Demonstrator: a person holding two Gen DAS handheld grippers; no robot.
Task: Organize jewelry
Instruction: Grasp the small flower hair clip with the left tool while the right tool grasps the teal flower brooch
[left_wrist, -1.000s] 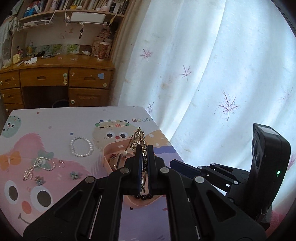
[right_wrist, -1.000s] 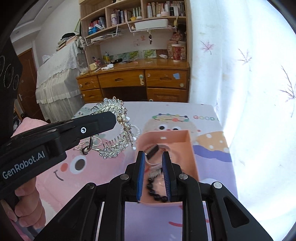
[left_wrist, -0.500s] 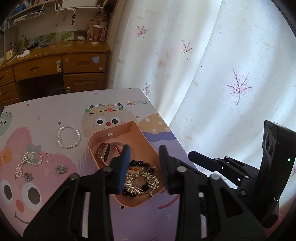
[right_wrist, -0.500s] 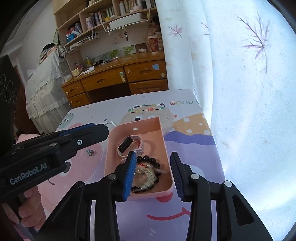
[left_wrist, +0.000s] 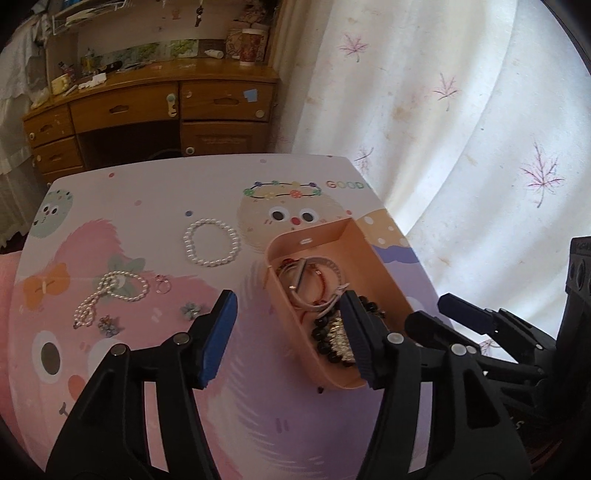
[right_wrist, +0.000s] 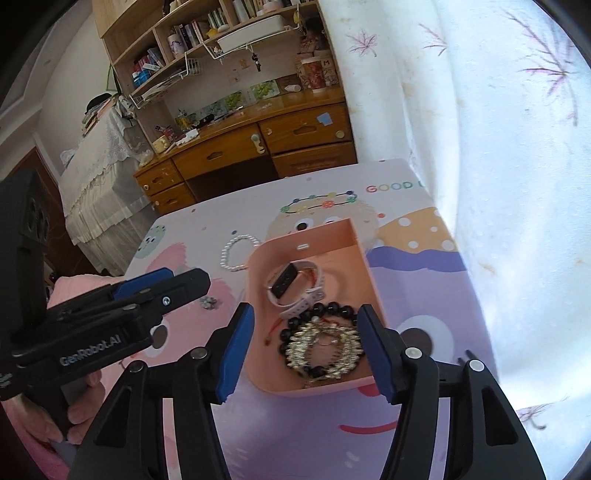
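**Q:** While the pink tray (right_wrist: 364, 260) is sitting near the right edge of the cartoon-print table (right_wrist: 417, 291), what is lying inside it?

**A:** A sparkly hair comb (right_wrist: 325, 349) is resting on a black bead bracelet (right_wrist: 332, 308) at the near end; a watch with a pale strap (right_wrist: 293, 284) is lying toward the far end.

**Q:** What is lying outside the tray?

**A:** A pearl bracelet (left_wrist: 211, 242) is sitting just left of it. Farther left, a pearl necklace (left_wrist: 110, 291), a small ring (left_wrist: 163, 285) and two small flower pieces (left_wrist: 190, 309) are lying on the table.

**Q:** How are the claws standing?

**A:** The right gripper (right_wrist: 304, 349) is hovering above the tray's near end, jaws spread wide, gripping nothing. The left gripper (left_wrist: 288, 338) is likewise spread wide and empty, its right finger (left_wrist: 356, 336) showing over the tray.
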